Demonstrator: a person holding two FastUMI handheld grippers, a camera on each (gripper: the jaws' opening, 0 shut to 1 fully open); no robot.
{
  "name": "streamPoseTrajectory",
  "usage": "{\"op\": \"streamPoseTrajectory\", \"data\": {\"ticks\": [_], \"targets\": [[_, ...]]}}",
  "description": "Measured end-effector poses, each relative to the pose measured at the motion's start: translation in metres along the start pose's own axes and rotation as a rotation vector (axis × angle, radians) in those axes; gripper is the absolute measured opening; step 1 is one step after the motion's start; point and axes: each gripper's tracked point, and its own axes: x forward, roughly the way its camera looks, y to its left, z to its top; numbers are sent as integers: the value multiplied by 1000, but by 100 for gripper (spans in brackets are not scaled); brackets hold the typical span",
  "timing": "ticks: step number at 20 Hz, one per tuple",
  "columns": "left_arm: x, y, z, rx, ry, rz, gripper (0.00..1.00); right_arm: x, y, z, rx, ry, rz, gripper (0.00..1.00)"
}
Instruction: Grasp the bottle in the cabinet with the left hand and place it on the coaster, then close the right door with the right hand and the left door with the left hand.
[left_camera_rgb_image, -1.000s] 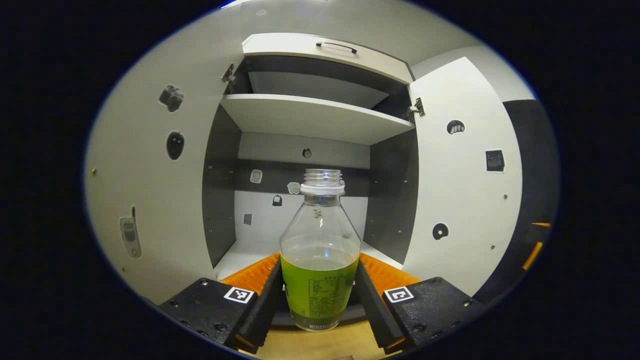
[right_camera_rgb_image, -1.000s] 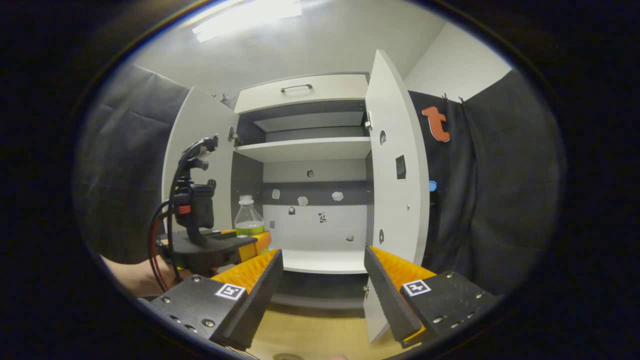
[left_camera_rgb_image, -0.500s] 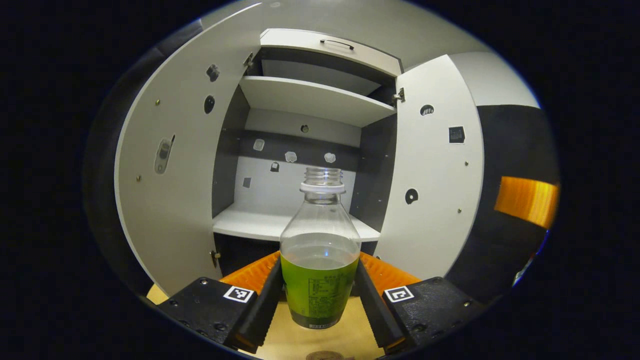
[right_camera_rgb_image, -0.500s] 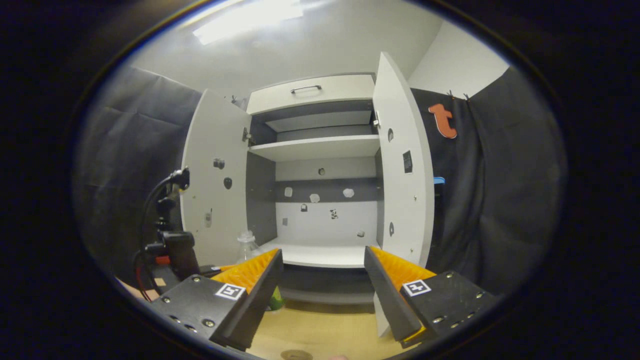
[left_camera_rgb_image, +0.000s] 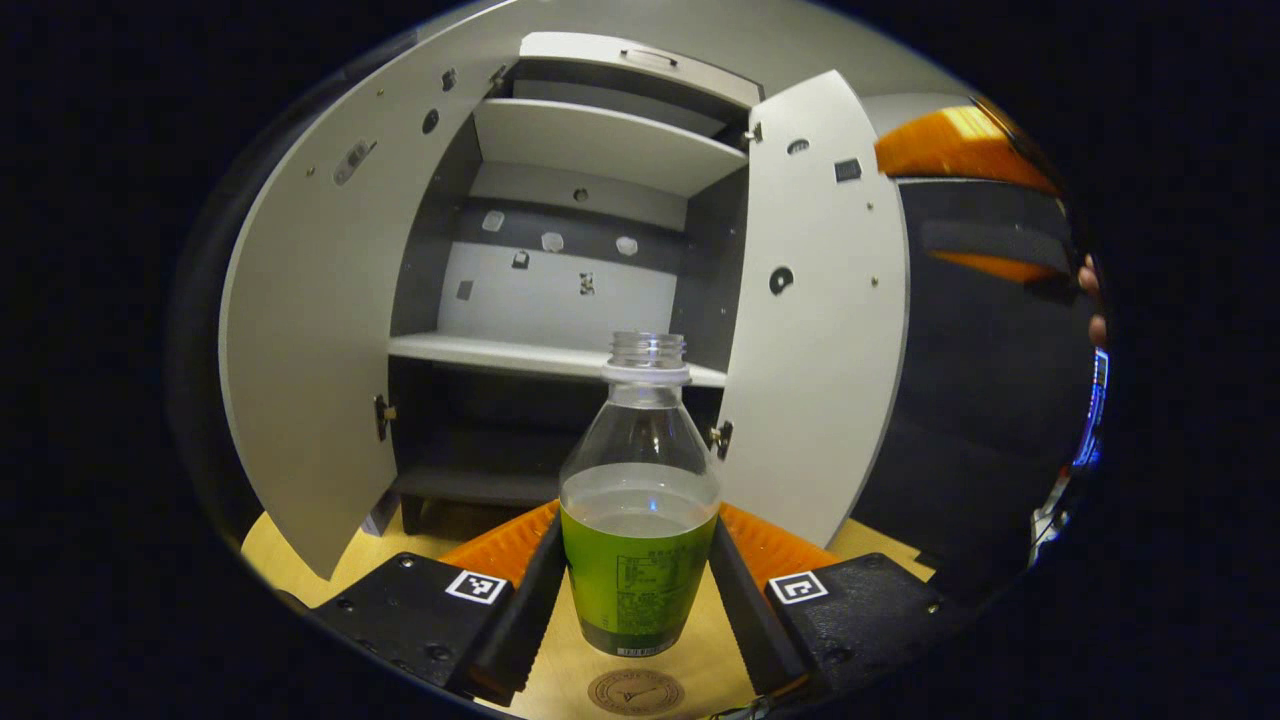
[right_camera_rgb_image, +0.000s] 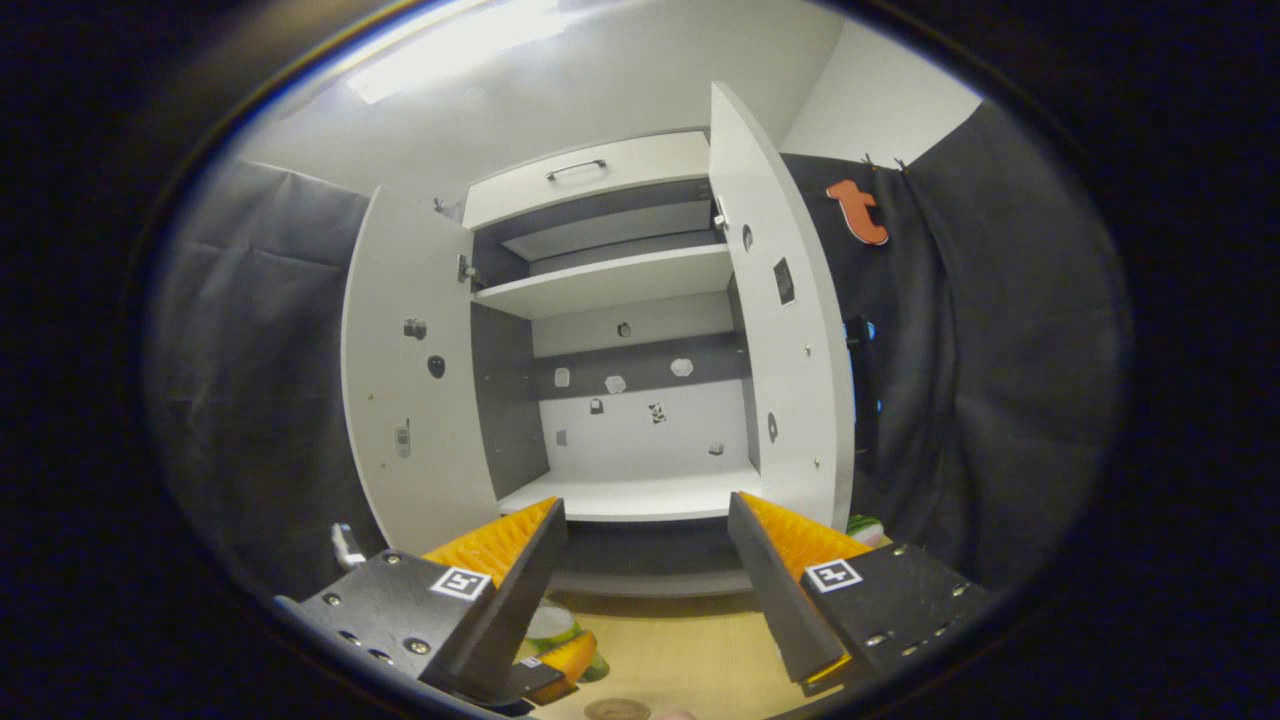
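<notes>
A clear, capless bottle (left_camera_rgb_image: 640, 440) with green liquid in its lower half stands upright between my left gripper's fingers; the left gripper (left_camera_rgb_image: 640, 535) is shut on it. Its base hangs just above the wooden table, with the round brown coaster (left_camera_rgb_image: 635, 692) directly below and in front. The cabinet lies behind, its left door (left_camera_rgb_image: 310, 330) and right door (left_camera_rgb_image: 820, 300) both wide open. In the right gripper view my right gripper (right_camera_rgb_image: 645, 560) is open and empty, facing the cabinet's lower shelf (right_camera_rgb_image: 630, 497). The bottle's top (right_camera_rgb_image: 550, 625) peeks out low beside its left finger, near the coaster (right_camera_rgb_image: 617, 710).
The cabinet has an upper shelf (right_camera_rgb_image: 610, 285) and a drawer with a handle (right_camera_rgb_image: 578, 168) on top. Black cloth walls stand on both sides. A small green object (right_camera_rgb_image: 865, 525) sits behind the right door. The wooden table (right_camera_rgb_image: 680, 650) runs in front of the cabinet.
My left gripper has drawn the bottle out of the cabinet and lowered it toward the table; the coaster has come into view below it. The right gripper stays open, hardly moved.
</notes>
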Motion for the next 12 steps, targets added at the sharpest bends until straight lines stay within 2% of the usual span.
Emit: {"op": "streamPoseTrajectory", "data": {"ticks": [6, 9, 12], "targets": [[-2, -18, -80, 32, 66, -73, 80, 10, 17, -18, -23, 1, 79, 98], [-6, -30, -98, 68, 76, -122, 81, 24, 24, -29, -47, 22, 113, 99], [-5, -25, -111, 111, 81, -126, 80, 35, 26, -36, -54, 37, 123, 99]]}}
